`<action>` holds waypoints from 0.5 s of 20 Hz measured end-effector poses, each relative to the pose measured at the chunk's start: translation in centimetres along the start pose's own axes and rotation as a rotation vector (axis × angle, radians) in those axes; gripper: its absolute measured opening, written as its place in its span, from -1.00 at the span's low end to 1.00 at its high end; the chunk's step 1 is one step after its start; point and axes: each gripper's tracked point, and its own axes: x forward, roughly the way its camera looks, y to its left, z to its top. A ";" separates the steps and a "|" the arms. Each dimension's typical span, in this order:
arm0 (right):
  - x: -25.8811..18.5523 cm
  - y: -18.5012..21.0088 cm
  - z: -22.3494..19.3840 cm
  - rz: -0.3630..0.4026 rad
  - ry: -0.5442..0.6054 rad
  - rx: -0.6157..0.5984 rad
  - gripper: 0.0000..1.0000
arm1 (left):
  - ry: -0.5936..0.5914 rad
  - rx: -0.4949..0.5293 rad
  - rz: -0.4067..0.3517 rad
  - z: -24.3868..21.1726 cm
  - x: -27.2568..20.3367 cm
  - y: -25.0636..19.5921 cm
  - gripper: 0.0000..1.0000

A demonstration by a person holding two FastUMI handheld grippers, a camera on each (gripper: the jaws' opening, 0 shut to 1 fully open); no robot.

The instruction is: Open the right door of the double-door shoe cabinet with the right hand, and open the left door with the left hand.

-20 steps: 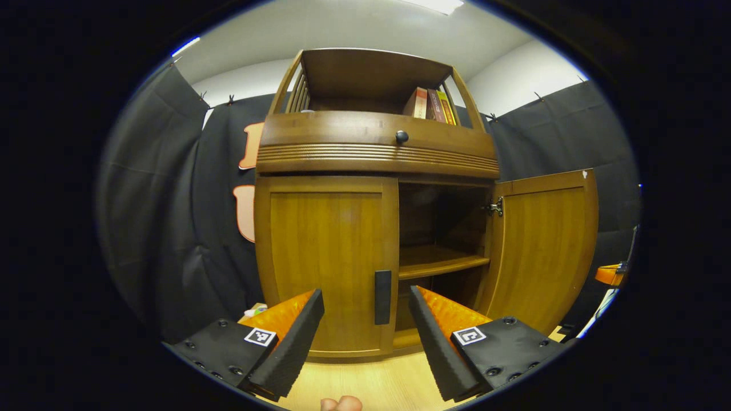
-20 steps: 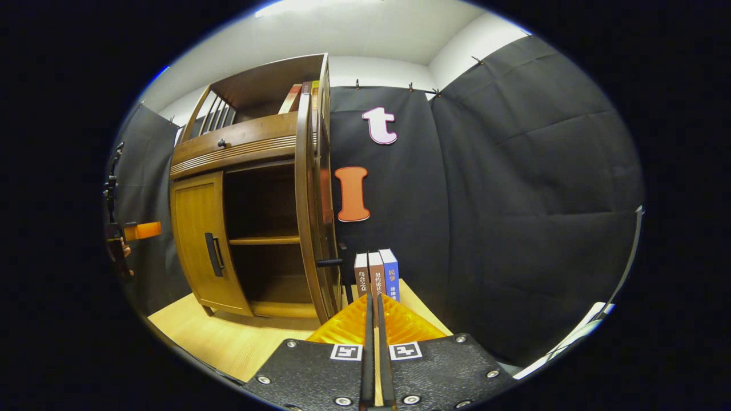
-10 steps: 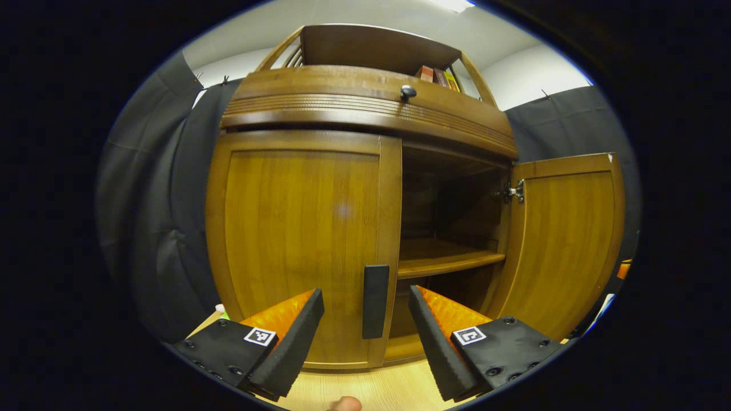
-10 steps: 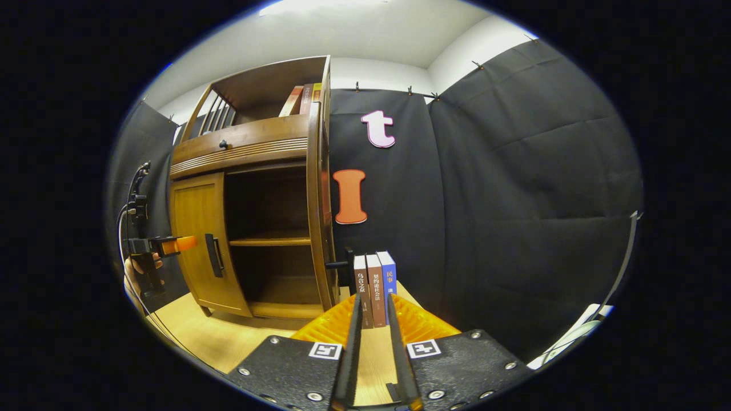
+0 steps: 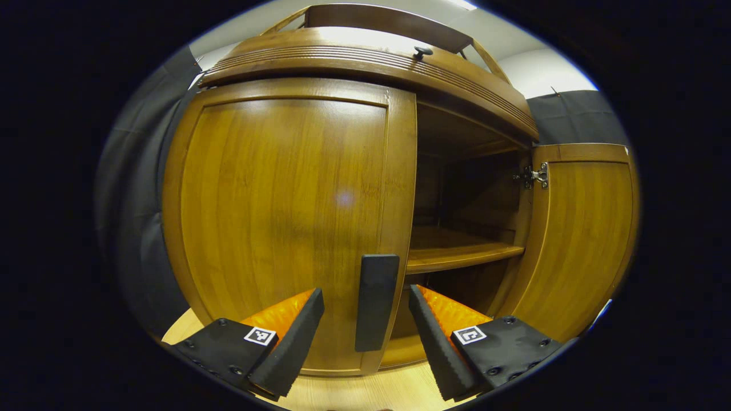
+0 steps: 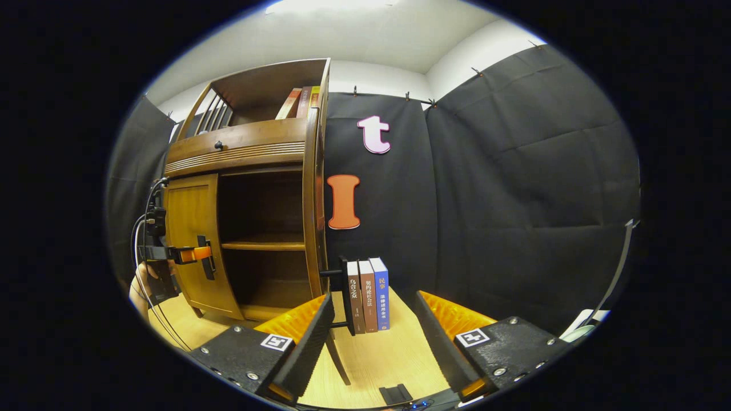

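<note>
Left gripper view: left claw spread around handle (untouched), right claw released.

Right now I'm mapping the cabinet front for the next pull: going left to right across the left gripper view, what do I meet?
Closed left door → its dark handle → open compartment with the shelf → hinge → right door swung open.
</note>
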 end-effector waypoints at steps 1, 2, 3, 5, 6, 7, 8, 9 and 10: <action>0.0 0.0 0.1 -0.002 -0.004 -0.007 1.00 | 0.004 0.003 -0.002 -0.4 0.4 0.0 0.91; 0.0 0.0 0.2 -0.003 -0.007 -0.010 0.81 | 0.018 0.003 -0.007 -0.6 0.6 -0.2 0.91; -0.1 0.2 0.3 -0.001 -0.008 -0.008 1.00 | 0.028 -0.001 -0.009 -0.9 0.8 -0.3 0.84; -0.2 0.6 0.4 0.006 -0.011 -0.001 1.00 | 0.030 -0.011 -0.005 -1.1 1.4 -0.4 0.70; -0.2 0.6 0.4 0.007 -0.010 0.002 0.82 | 0.032 -0.022 -0.014 -1.3 1.6 -0.5 0.56; -0.2 0.7 0.5 0.009 -0.010 0.001 0.82 | 0.037 -0.031 -0.011 -1.5 1.6 -0.3 0.41; -0.2 0.8 0.5 0.007 -0.011 -0.003 1.00 | 0.041 -0.042 -0.025 -1.7 1.8 -0.4 0.27; -0.3 0.8 0.6 0.004 -0.013 -0.007 1.00 | 0.043 -0.051 -0.022 -1.7 1.7 -0.2 0.12; -0.4 0.9 0.6 0.002 -0.014 -0.009 1.00 | 0.040 -0.048 -0.020 -1.5 1.6 -0.3 -0.03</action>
